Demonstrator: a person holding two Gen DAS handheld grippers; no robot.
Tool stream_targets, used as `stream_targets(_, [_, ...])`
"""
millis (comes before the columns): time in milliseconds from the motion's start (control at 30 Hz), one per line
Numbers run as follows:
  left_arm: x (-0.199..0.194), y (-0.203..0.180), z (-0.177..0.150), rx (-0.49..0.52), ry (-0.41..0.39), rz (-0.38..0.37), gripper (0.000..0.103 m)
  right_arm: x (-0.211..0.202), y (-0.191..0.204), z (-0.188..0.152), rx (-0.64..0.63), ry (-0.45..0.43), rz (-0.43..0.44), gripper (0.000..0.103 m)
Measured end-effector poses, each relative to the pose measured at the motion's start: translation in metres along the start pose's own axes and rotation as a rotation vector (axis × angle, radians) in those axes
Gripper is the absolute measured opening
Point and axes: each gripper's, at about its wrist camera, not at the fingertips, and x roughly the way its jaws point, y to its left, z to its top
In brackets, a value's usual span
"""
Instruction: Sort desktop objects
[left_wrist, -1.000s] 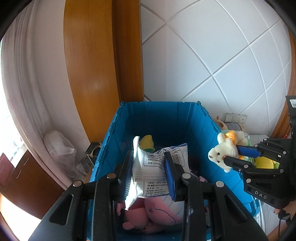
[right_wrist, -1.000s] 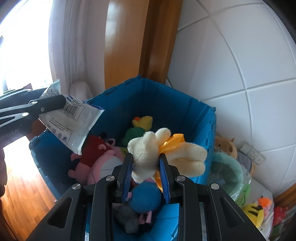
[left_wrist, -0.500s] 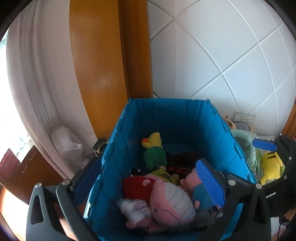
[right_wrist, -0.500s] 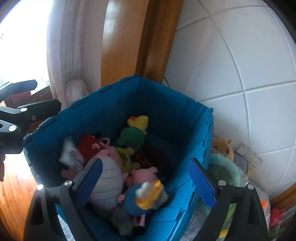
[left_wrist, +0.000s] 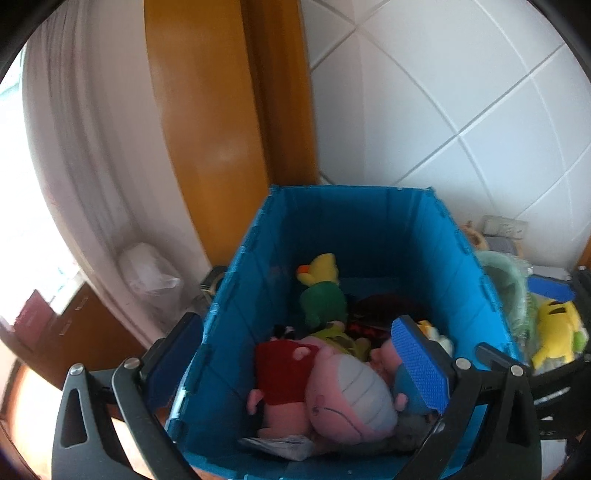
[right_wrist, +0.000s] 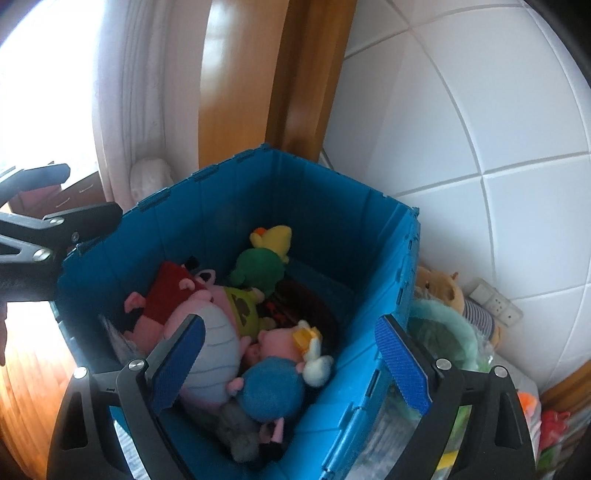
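A blue bin (left_wrist: 240, 295) (right_wrist: 391, 266) holds several plush toys. The white snack packet (left_wrist: 280, 441) lies at its near wall under a pink plush (left_wrist: 347, 395). The cream bear with a yellow bow (right_wrist: 314, 354) lies on a blue plush (right_wrist: 269, 391). A green and yellow duck plush (left_wrist: 321, 291) (right_wrist: 266, 258) sits at the back. My left gripper (left_wrist: 303, 362) hangs open and empty above the bin's near side. My right gripper (right_wrist: 291, 365) hangs open and empty above the bin's right part. The left gripper also shows in the right wrist view (right_wrist: 55, 229).
The bin stands against a white tiled wall (left_wrist: 461, 110) and a wooden door frame (left_wrist: 207, 129). More plush toys lie outside to the right, among them a yellow one (left_wrist: 557, 332) and a brown one (right_wrist: 443, 291). A white curtain (left_wrist: 85, 147) hangs at left.
Both grippers have opened: the left let go of the white packet, the right let go of the cream bear. Both things dropped into the bin and now lie still.
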Motion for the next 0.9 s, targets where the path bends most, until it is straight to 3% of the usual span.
stream_targets(433, [-0.008,-0.004,0.001,-0.047,0.008,-0.056,0.103,-0.007,-0.006,-0.007,0.003,-0.004,0.0,0.093])
stream_targets(900, [-0.021,-0.018,0.0,-0.012,-0.055,0.026,0.103,-0.008,-0.009,-0.014,0.009,0.0,0.005,0.094])
